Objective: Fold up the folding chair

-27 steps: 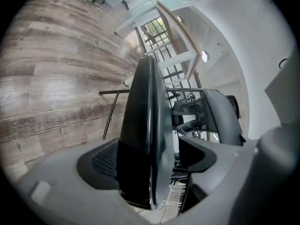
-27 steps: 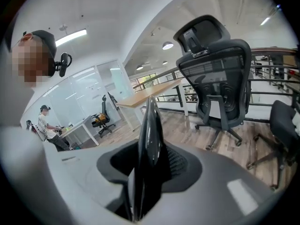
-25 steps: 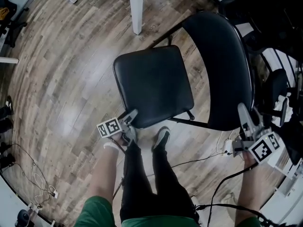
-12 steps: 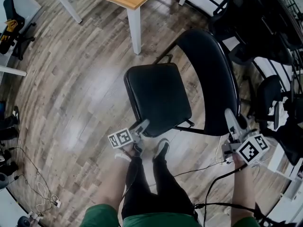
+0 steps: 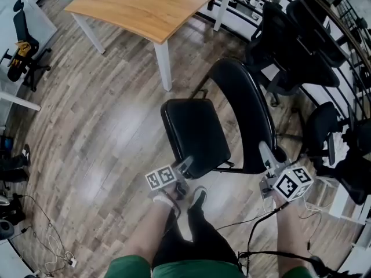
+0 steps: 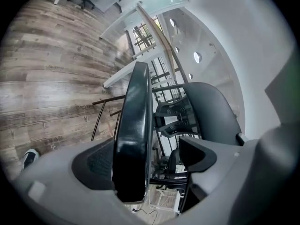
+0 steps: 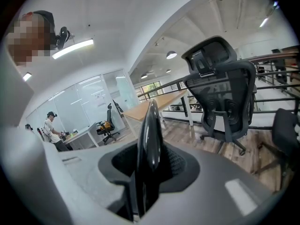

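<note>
Nearest, the person's shoes (image 5: 198, 198) are seen on the wood floor (image 5: 98, 126), just short of the chair (image 5: 237, 97). The chair is stood on the floor in the middle of the scene and is not yet folded flat.

Just beyond the shoes, the left gripper (image 5: 185, 165) is set at the near corner of the seat (image 5: 194, 132). Its jaws are parted and the seat's edge is taken between them. The edge lies against one pad only, and a gap is left to the other. To the right, at about the same depth, the right gripper (image 5: 265, 153) is closed on the near end of the backrest (image 5: 249, 120), whose thin rim is pinched between the pads.

From the left gripper the seat runs away toward the far side, and the backrest runs alongside it on the right, so both long axes lie near to far (the hinge line is judged to run the same way, between them). The coming move is therefore judged to turn on the seat being swung up and rightward against the backrest while the backrest is steadied. The left gripper is the one placed for that lift. Since the seat is not clamped, a slip off its edge is judged possible.

Farther off, a bench (image 5: 145, 4) is seen at the far left, apart from the chair, and office chairs (image 5: 301, 33) are crowded at the far right.
</note>
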`<action>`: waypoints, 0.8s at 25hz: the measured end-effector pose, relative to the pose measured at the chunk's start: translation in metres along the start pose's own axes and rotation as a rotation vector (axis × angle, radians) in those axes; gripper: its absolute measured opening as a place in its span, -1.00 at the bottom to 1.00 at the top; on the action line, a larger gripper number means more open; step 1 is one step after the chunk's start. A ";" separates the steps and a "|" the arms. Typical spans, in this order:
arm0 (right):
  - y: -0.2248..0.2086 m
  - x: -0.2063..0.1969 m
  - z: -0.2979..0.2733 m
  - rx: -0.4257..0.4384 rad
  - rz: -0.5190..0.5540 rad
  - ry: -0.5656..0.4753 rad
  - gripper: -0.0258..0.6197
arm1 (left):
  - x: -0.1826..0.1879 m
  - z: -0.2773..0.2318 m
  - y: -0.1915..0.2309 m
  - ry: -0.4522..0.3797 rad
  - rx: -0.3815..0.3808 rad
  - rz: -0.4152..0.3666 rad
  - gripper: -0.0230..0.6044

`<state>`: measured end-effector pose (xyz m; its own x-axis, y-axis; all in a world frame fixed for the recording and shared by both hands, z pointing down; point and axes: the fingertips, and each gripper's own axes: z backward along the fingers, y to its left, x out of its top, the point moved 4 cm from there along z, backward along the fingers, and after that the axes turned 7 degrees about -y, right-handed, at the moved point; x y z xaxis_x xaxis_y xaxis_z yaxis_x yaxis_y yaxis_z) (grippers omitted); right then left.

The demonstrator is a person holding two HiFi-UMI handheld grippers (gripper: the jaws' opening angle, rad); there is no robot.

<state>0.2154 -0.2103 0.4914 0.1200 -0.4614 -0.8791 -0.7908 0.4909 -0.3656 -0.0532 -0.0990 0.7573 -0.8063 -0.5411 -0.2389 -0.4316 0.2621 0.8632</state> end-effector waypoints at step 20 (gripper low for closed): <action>0.005 0.034 0.016 0.029 0.057 -0.019 -0.55 | -0.029 -0.052 -0.133 0.008 0.038 -0.067 0.39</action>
<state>0.2250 -0.2115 0.4542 0.0870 -0.4179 -0.9043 -0.7788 0.5376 -0.3233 0.0482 -0.1596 0.6727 -0.7721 -0.5647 -0.2916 -0.4993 0.2550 0.8280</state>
